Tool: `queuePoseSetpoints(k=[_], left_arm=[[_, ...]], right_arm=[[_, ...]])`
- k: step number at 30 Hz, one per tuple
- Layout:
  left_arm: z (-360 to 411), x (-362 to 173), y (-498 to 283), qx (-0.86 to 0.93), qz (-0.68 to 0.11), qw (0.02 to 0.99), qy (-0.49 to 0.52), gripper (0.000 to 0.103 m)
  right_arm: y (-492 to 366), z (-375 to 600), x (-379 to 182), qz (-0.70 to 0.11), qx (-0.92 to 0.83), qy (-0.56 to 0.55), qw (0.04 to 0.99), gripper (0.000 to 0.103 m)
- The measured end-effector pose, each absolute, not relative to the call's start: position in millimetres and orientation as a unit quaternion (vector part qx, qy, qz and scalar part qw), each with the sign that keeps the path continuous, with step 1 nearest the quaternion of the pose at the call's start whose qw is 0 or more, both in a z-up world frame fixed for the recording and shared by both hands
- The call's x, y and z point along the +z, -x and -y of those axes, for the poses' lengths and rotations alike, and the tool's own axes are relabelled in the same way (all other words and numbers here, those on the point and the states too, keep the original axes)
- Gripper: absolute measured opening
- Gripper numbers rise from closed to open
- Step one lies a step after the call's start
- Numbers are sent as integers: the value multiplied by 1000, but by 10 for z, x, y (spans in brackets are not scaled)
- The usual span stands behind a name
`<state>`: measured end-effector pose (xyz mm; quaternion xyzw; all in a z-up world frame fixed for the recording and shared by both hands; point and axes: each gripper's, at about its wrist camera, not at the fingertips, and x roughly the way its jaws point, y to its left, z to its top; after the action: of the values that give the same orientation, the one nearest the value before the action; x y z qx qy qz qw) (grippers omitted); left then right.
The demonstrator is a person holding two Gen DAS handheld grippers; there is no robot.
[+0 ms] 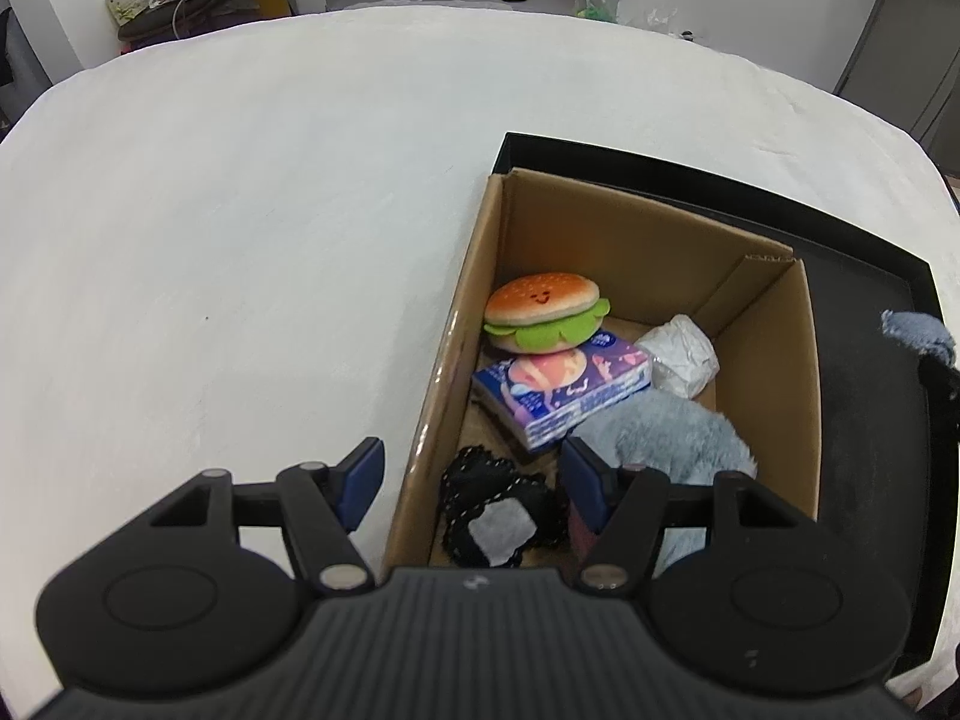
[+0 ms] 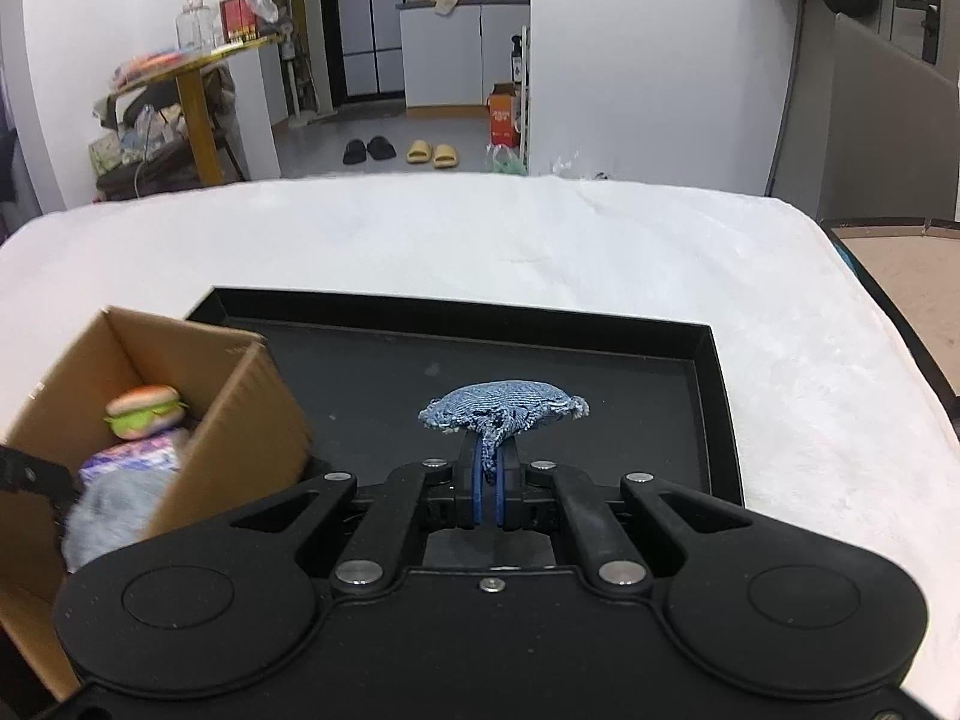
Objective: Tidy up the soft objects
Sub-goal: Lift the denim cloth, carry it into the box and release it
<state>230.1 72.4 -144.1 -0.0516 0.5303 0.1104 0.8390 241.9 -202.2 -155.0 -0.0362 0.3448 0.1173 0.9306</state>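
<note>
In the right wrist view my right gripper [image 2: 491, 456] is shut on a frayed blue denim patch [image 2: 504, 405], held above the black tray [image 2: 714, 396]. That patch also shows at the right edge of the left wrist view [image 1: 918, 330]. My left gripper [image 1: 474, 474] stands open astride the left wall of the cardboard box [image 1: 456, 360], one finger outside and one inside, gripping nothing. Inside the box lie a burger plush [image 1: 543, 312], a purple tissue pack [image 1: 564, 390], a white crumpled packet [image 1: 681, 357], a grey-blue fluffy toy [image 1: 678, 432] and a black lacy piece [image 1: 498, 510].
The box stands in the left part of the black tray, on a white cloth-covered table [image 1: 240, 240]. The tray floor to the right of the box is bare [image 2: 540, 360]. Beyond the table are slippers [image 2: 432, 153] and shelving on the room floor.
</note>
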Motion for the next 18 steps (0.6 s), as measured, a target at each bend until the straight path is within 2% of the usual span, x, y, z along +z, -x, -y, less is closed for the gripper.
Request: queuePoseSetpoints(k=[18], left_arm=[[-873, -1432, -2071, 90, -513, 851, 61, 61]], right_arm=[[-2084, 1699, -1185, -315, 163, 12, 935, 4]])
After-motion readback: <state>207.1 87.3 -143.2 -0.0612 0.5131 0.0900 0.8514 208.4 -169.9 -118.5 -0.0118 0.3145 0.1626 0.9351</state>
